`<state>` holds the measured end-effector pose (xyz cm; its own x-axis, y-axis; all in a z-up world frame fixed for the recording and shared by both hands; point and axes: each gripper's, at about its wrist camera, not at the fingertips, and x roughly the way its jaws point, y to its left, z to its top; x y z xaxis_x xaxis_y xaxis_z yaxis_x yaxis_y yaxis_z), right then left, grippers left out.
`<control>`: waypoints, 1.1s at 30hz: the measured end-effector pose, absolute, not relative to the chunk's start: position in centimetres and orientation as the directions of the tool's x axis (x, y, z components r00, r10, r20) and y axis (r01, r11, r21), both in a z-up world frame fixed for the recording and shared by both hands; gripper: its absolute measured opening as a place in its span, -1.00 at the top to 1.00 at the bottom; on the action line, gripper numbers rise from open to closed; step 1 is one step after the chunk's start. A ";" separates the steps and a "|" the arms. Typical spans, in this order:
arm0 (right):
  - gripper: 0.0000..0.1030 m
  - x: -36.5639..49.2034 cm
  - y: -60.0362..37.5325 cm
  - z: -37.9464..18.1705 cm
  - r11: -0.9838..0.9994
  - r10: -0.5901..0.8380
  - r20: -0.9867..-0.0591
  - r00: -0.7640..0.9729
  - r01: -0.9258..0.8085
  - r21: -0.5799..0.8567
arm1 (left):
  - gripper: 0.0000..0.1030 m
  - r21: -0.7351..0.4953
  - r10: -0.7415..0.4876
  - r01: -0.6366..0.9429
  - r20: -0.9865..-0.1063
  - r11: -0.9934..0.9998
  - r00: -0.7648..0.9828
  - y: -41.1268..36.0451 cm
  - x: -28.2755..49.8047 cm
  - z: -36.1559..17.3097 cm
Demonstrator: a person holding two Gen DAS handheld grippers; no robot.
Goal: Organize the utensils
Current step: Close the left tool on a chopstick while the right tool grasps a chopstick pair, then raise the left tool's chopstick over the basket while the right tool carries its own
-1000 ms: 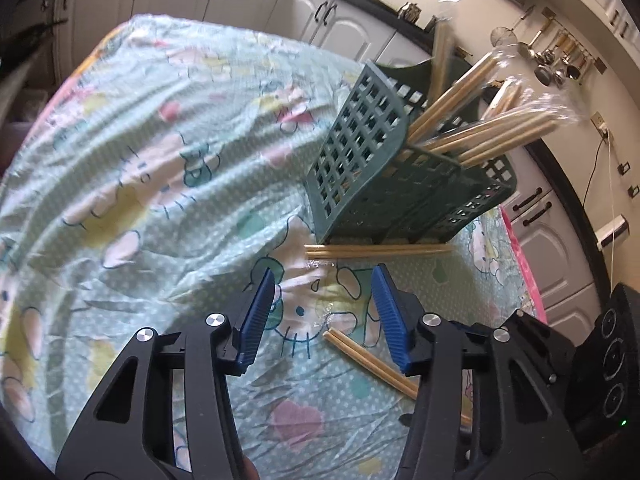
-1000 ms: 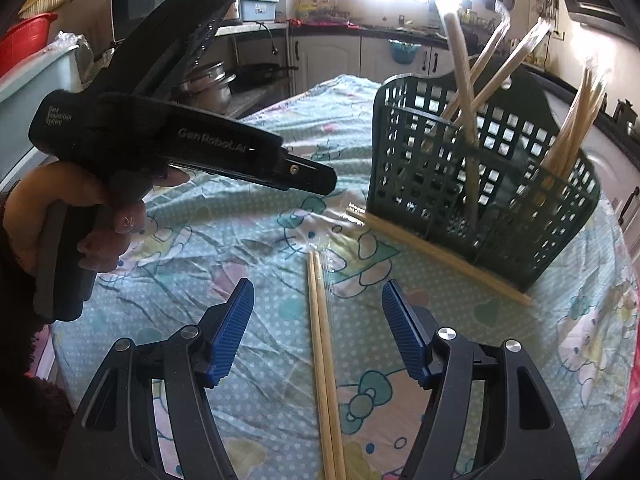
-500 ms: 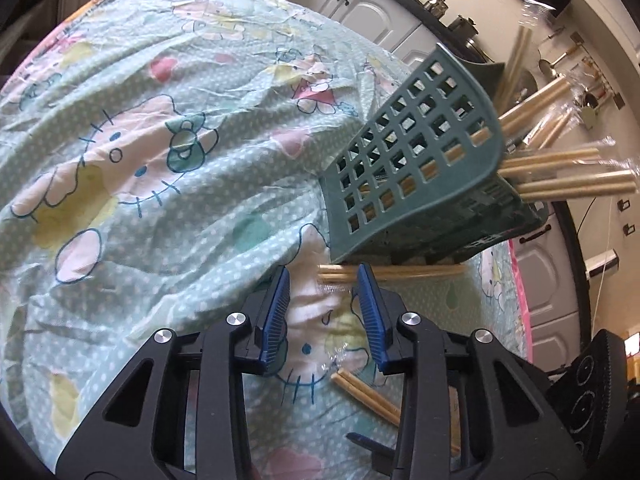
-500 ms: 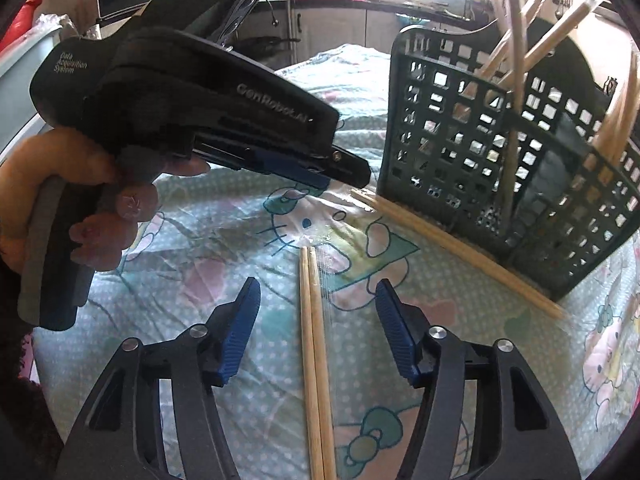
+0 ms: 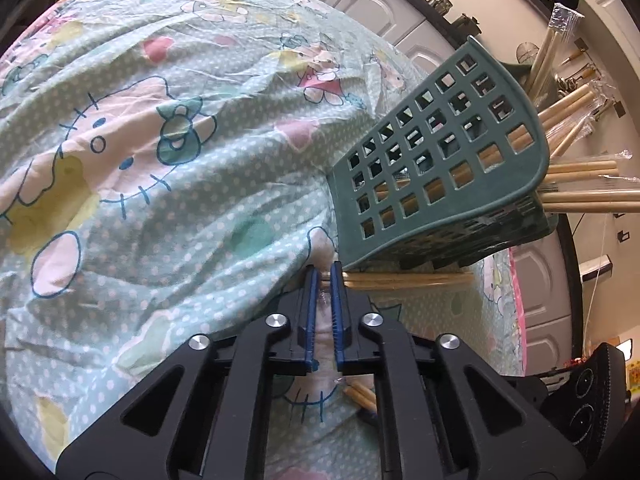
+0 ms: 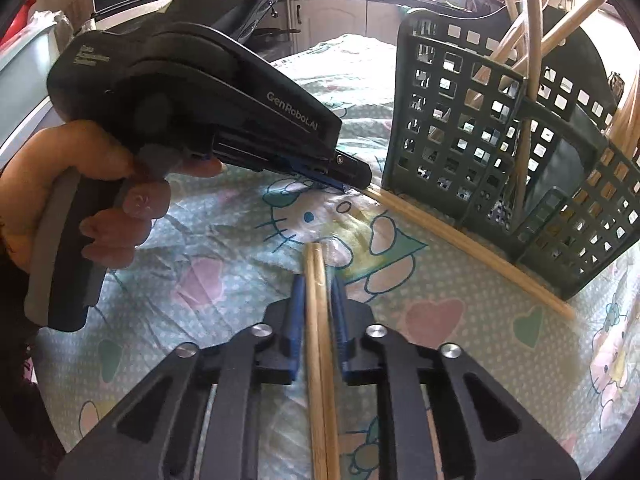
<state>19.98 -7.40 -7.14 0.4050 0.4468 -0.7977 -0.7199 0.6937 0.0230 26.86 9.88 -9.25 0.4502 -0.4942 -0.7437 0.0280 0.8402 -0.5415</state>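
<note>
Two pairs: right gripper [image 6: 316, 300] closing on chopsticks [image 6: 318, 344] lengthwise; left gripper [image 5: 325, 280] clamped on wrapper end, sticks [image 5: 404, 280] crosswise by basket [image 5: 440, 184].

1 green basket [image 6: 472, 132] on the cloth. 2 chopstick pairs lie loose: 1 pair [image 6: 320, 352] at 6 o'clock, 1 pair [image 6: 472, 248] along basket's base. Approx. 5 more wrapped pairs stand inside; exact no. unclear.
</note>
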 end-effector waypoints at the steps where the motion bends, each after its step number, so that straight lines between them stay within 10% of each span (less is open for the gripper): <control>1: 0.78 20.0 -7.5 -7.1 0.694 0.450 -0.797 0.404 -0.719 0.028 | 0.97 -0.537 -0.492 0.033 -0.745 0.843 0.451 9.8 26.8 -9.1; 33: 0.79 15.5 -17.0 7.0 0.742 0.582 -0.549 0.600 -0.668 0.056 | 1.00 -0.468 -0.590 0.377 -0.495 0.800 0.638 6.4 17.5 8.0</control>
<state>15.46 -17.03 7.05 0.6000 0.5821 -0.5488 -0.6684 0.7417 0.0559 17.54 6.42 7.98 0.6384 -0.5898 -0.4946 0.3766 0.7997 -0.4675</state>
